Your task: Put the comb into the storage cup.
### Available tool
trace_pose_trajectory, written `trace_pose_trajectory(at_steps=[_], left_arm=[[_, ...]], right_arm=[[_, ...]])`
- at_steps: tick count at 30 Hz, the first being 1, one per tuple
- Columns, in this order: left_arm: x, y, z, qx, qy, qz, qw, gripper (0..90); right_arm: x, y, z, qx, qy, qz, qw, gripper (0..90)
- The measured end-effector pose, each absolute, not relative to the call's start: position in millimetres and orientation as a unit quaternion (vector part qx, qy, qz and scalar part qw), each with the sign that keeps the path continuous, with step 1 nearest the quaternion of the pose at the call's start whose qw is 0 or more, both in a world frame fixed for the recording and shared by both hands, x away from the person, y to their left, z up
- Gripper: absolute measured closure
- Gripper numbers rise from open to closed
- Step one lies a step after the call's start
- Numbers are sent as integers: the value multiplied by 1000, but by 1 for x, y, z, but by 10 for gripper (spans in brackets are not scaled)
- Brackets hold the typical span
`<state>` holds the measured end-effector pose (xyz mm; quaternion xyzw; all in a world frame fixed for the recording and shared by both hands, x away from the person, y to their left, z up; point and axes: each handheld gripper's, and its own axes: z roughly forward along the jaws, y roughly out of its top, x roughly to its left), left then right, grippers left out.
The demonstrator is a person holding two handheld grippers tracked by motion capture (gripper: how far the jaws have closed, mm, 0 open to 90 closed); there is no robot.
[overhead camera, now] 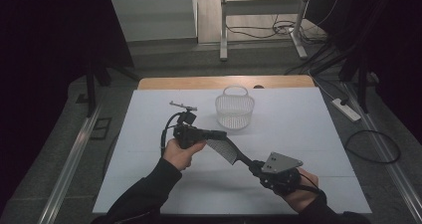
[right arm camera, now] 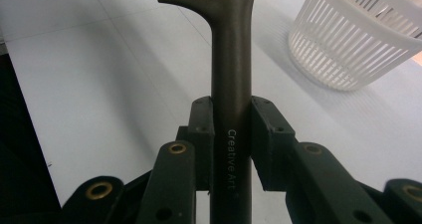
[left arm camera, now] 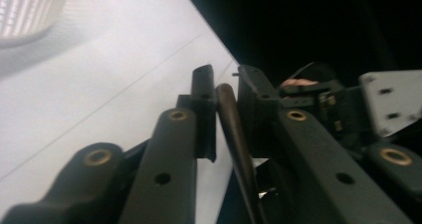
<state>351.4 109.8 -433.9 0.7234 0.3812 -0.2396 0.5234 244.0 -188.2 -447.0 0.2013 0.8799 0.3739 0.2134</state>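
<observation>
Right gripper view looks along a dark comb (right arm camera: 230, 79) whose handle runs straight up between the jaws of the right gripper (right arm camera: 231, 115); both pads press on the handle, so these jaws are clenched on it. The comb's teeth sit at the far end, beyond the jaw tips, and a white basket (right arm camera: 358, 45) stands on the worktop (right arm camera: 99, 74) off to the right of them, apart from the comb.

From the left gripper view, the left gripper (left arm camera: 226, 92) has the comb's thin edge (left arm camera: 234, 129) between its jaws. The right pad lies against it; the left pad is close up, though whether it fully touches I cannot tell from the blur. Past these jaws, the grey plate of the right gripper shows just beyond the comb.

Seen from the high view, the comb (overhead camera: 230, 152) spans the gap between the two grippers, above the worktop (overhead camera: 298, 114): the left gripper (overhead camera: 219, 134) has the toothed end, the right gripper (overhead camera: 255, 165) the handle. The basket (overhead camera: 234, 108) stands just beyond the left jaws, not touching them.
</observation>
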Motion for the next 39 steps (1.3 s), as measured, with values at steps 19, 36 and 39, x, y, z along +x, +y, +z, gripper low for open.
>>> trace_pose_trajectory(at_steps=[19, 36, 39], left_arm=[[349, 110, -432, 704, 382, -252, 543, 839], [349, 115, -421, 727, 375, -203, 539, 839], [350, 117, -419, 729, 375, -195, 538, 838]], right_arm=[[248, -186, -451, 207, 878, 376, 212, 634], [252, -189, -450, 223, 880, 379, 182, 365], [254, -191, -450, 227, 880, 380, 171, 328]])
